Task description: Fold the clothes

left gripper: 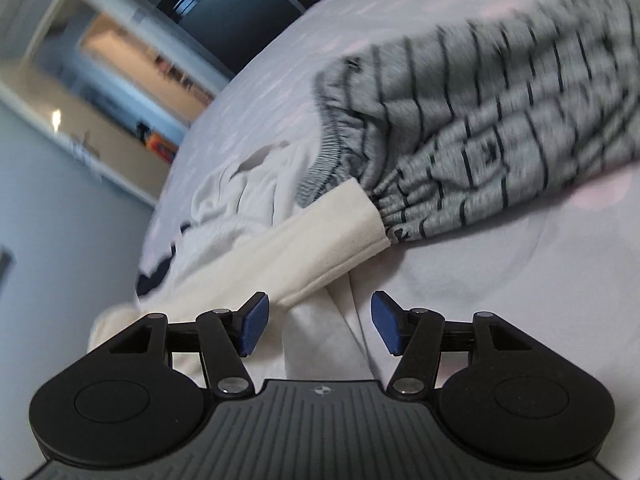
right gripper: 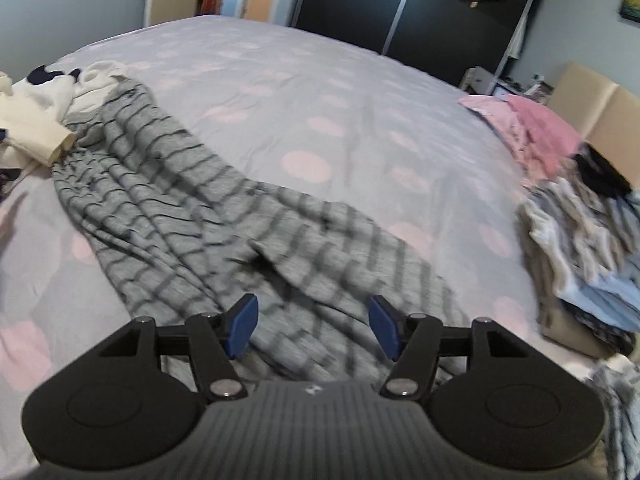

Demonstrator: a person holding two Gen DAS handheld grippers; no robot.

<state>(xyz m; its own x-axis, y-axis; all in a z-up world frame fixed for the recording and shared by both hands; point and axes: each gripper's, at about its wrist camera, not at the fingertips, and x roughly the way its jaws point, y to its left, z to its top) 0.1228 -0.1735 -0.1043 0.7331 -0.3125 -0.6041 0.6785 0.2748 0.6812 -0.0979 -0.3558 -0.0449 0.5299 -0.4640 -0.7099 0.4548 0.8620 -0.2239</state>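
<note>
Grey striped trousers (right gripper: 224, 216) are seen spread over the spotted bedsheet (right gripper: 304, 92), directly ahead of and beneath the released right gripper (right gripper: 313, 328), while the left gripper (left gripper: 320, 328), also released with nothing clamped, is held over a cream sleeve (left gripper: 320, 240) just before its fingertips.

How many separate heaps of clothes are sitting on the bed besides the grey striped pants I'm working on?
2. A white pile at the far left, touching the striped pants; a mixed pink-and-blue pile along the right edge. More may lie outside both views.
</note>
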